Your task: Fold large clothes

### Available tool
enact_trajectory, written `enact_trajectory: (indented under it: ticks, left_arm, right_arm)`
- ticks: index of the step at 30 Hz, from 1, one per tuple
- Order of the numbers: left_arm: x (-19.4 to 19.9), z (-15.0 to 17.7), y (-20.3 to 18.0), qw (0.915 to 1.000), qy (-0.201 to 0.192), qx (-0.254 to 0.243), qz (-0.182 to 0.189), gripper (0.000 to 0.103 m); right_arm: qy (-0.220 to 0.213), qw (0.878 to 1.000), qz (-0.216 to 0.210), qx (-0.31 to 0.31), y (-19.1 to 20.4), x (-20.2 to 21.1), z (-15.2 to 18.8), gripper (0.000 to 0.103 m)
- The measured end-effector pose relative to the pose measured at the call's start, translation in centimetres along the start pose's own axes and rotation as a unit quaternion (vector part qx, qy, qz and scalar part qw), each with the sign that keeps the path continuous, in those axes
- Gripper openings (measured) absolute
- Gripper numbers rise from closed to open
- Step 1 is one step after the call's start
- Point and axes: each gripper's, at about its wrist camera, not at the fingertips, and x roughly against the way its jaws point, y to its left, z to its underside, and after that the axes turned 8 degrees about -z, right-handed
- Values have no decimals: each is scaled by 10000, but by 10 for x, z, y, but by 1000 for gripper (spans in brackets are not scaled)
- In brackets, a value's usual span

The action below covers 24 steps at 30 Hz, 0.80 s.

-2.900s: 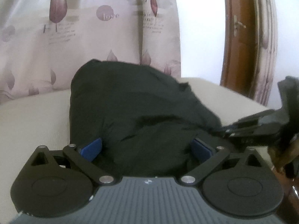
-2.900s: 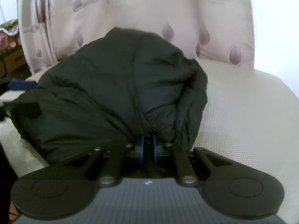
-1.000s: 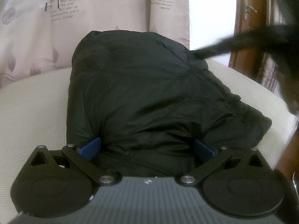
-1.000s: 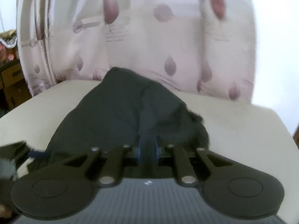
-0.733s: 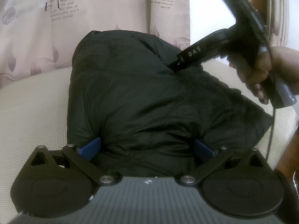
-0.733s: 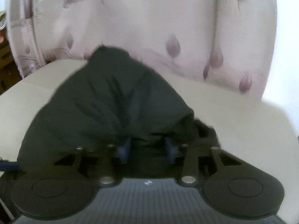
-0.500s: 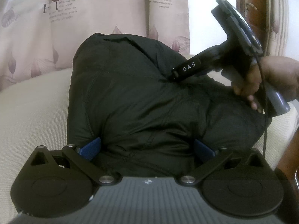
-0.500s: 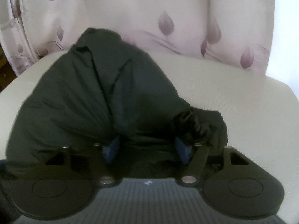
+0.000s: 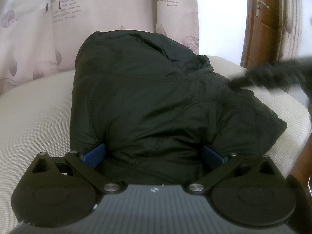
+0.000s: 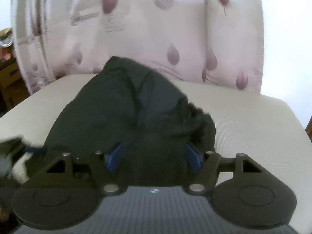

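A black padded jacket (image 9: 156,101) lies folded in a thick bundle on a cream cushioned surface (image 9: 35,117). My left gripper (image 9: 153,156) is open, its blue pads (image 9: 93,155) spread at the jacket's near edge with cloth bulging between them. In the right wrist view the jacket (image 10: 126,105) lies in front of my right gripper (image 10: 154,156), which is open with blue pads (image 10: 115,156) on either side of a fold. The right gripper shows as a dark blur (image 9: 273,74) at the right of the left wrist view.
A pale curtain with leaf prints (image 9: 97,19) hangs behind the cushion. A brown wooden door (image 9: 261,19) stands at the far right. The cushion's edge (image 10: 292,136) drops off on the right. Boxes and clutter (image 10: 7,74) sit at the left.
My right gripper opened, let go of the jacket's top fold and drew back to the right. The fold now rests on the bundle. My left gripper stayed put.
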Motion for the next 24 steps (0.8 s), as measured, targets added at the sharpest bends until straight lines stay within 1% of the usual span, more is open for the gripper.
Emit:
enact_trajectory:
  ticks: [1, 3, 4, 5, 7, 9, 11, 15, 19, 22, 24]
  left_arm:
    - [0, 0, 0, 10000, 0, 2, -5, 103]
    - [0, 0, -1, 10000, -1, 9, -18, 103]
    - [0, 0, -2, 10000, 1, -5, -29, 103]
    - [0, 0, -3, 10000, 3, -27, -41, 103]
    - [0, 1, -5, 10000, 3, -45, -63, 103]
    - [0, 1, -5, 9999, 3, -62, -89, 103]
    - [1, 2, -4, 9999, -6, -59, -86, 103]
    - [2, 4, 3, 10000, -14, -68, -34, 103]
    - [6, 8, 18, 10000, 42, -12, -56, 103]
    - [10, 12, 38, 9999, 92, 29, -67, 103]
    - [12, 13, 43, 9999, 107, 27, -35, 103]
  right_arm:
    - [-2, 10000, 69, 57, 2, 7, 10, 70]
    - [105, 9996, 235, 112, -2, 7, 26, 70]
    - [211, 9993, 299, 36, -6, 7, 36, 69]
    - [287, 9991, 270, -129, -12, 4, 45, 69]
    - [238, 9980, 118, -573, -24, 4, 60, 69]
    - [218, 9963, 10, -832, -31, -4, 69, 71]
    - [201, 9923, -154, -1212, -36, -12, 77, 72]
    - [225, 9862, -436, -1582, -46, -15, 78, 72]
    - [168, 9835, -567, -1710, -31, -13, 86, 73]
    - [149, 9838, -710, -1640, -11, -13, 91, 74]
    - [132, 9843, -827, -1557, -3, -14, 91, 74]
